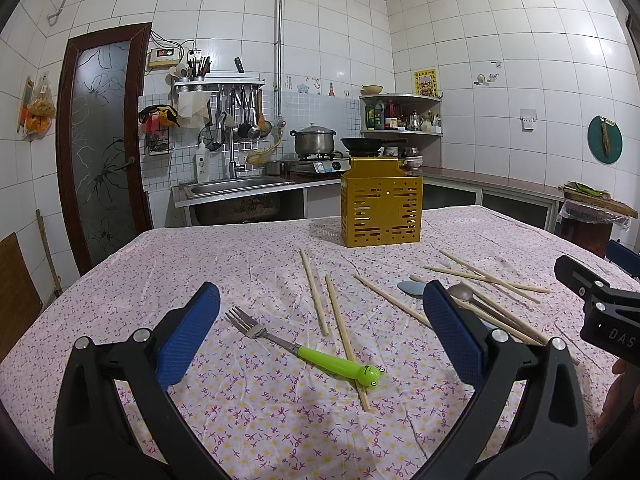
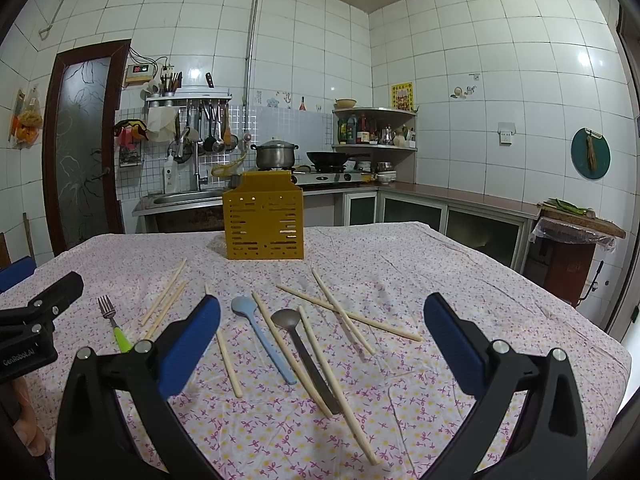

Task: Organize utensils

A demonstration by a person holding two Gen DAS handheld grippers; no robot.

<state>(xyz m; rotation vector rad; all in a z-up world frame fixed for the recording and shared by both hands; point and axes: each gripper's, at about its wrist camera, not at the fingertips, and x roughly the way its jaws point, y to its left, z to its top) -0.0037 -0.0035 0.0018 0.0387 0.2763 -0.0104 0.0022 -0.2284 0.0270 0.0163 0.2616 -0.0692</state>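
Note:
A yellow slotted utensil holder (image 1: 381, 213) (image 2: 264, 222) stands at the far middle of the table. A fork with a green frog handle (image 1: 308, 350) (image 2: 114, 326) lies flat, crossed by a wooden chopstick (image 1: 346, 338). My left gripper (image 1: 320, 336) is open and empty above the fork. Several more chopsticks (image 2: 348, 314), a light blue spoon (image 2: 262, 338) and a dark spoon (image 2: 304, 356) lie scattered. My right gripper (image 2: 320, 336) is open and empty above the spoons.
The table wears a floral cloth (image 1: 248, 256) (image 2: 440, 264). Behind it are a sink (image 1: 236, 186), a stove with a pot (image 1: 314, 140) and wok, and a corner shelf (image 2: 374, 128). A bin (image 2: 572, 248) stands at the right.

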